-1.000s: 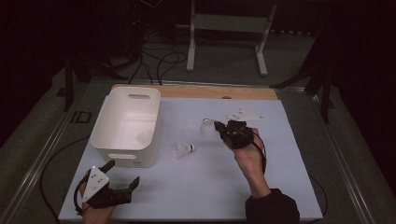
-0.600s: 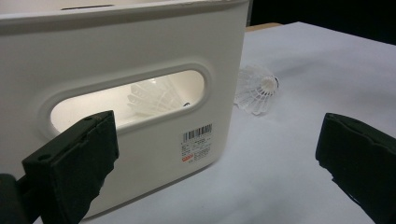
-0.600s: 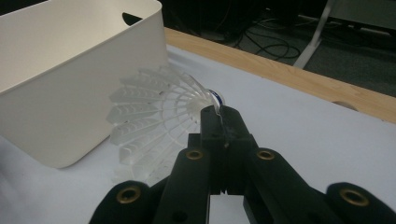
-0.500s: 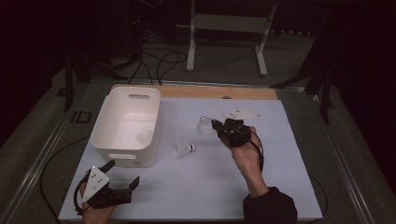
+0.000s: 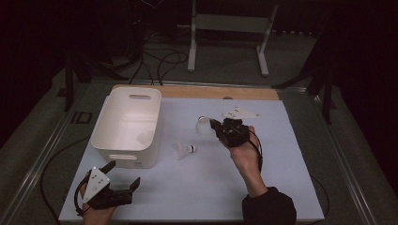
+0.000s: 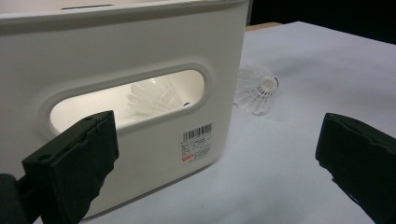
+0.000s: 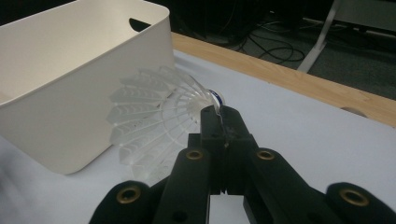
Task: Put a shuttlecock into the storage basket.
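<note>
Looks about a third done: one shuttlecock [image 6: 156,95] already sits in the white bin [image 5: 126,124]. The right gripper [image 5: 217,126] is clamped on a second shuttlecock [image 5: 203,125] held above the table, a third [image 5: 184,150] lies beside the bin, and the left gripper [image 5: 123,179] rests wide open, empty.

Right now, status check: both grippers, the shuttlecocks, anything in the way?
Right gripper shut on a shuttlecock, held above the mat. Left gripper open, idle near the white bin. One shuttlecock in the bin, another loose on the mat. Path to bin clear.
</note>
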Demonstrator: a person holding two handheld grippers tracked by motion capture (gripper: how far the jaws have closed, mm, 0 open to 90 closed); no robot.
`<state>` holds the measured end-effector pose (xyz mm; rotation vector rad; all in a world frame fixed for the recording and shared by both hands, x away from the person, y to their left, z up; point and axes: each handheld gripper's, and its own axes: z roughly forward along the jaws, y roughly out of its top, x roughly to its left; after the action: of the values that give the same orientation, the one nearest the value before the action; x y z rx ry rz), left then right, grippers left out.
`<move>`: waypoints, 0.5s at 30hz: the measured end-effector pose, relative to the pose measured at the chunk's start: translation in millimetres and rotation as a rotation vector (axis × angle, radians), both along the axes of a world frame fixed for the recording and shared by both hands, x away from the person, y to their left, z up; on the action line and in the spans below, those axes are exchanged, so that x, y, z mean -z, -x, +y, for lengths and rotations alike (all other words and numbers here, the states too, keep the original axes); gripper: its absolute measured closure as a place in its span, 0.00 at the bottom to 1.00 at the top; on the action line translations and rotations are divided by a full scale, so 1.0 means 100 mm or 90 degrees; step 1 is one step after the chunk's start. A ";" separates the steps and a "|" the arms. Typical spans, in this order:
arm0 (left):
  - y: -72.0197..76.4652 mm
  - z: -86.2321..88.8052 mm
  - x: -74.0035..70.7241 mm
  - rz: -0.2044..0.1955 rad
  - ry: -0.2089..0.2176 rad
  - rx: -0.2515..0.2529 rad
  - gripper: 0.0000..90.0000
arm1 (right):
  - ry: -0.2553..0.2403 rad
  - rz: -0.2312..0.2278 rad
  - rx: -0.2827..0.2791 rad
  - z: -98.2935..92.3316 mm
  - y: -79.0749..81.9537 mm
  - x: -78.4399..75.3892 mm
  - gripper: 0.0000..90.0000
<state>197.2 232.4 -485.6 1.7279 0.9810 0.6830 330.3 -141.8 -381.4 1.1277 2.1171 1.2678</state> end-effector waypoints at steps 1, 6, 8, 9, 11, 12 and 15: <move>0.00 0.00 0.00 0.000 0.000 0.000 0.00 | 0.000 0.001 -0.001 0.00 0.00 0.00 1.00; 0.00 0.00 0.00 0.000 0.000 0.000 0.00 | -0.003 -0.002 -0.002 0.03 0.00 -0.01 1.00; 0.00 0.00 0.00 0.000 0.000 0.000 0.00 | -0.004 -0.004 -0.004 0.04 -0.01 -0.02 1.00; 0.00 0.00 0.00 0.000 0.000 0.000 0.00 | -0.006 -0.004 -0.005 0.04 -0.01 -0.02 1.00; 0.00 0.00 0.00 0.000 0.000 0.000 0.00 | -0.006 -0.002 -0.007 0.05 -0.01 -0.03 1.00; 0.00 0.00 0.00 -0.001 0.000 0.000 0.00 | -0.005 -0.003 -0.005 0.06 -0.01 -0.03 1.00; 0.00 0.00 0.00 0.000 -0.001 0.000 0.00 | -0.004 -0.004 -0.007 0.07 -0.02 -0.04 1.00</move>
<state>197.1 232.4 -485.5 1.7281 0.9808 0.6845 332.1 -135.0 -377.6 1.1149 2.1185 1.2830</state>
